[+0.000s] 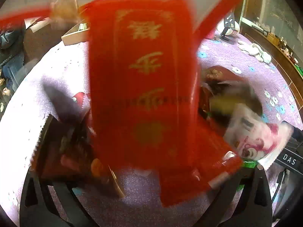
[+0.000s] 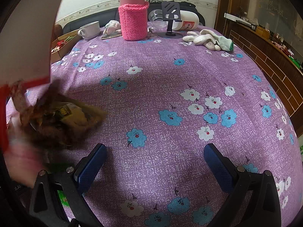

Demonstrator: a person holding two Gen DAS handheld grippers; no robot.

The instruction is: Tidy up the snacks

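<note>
Now blurred snack packets (image 2: 62, 121) lie left of the empty, wide-spread right tool (image 2: 155, 162) (left tool's state unclear).

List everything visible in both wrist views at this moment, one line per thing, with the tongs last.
red bag: one, red with gold characters, blurred, hanging mid-air in the left view
snack packets: several, mixed colours, blurred, heaped under the bag
tablecloth: one, purple with blue and white flowers
flask: one, pink with knitted sleeve, far edge
mug: one, white, left of flask
phone stand: one, dark grey, right of flask
gloves: a white heap, far right
cardboard box: one, brown, far left
left tongs: black, open, nothing clearly gripped
right tongs: blue pads, open, empty
</note>
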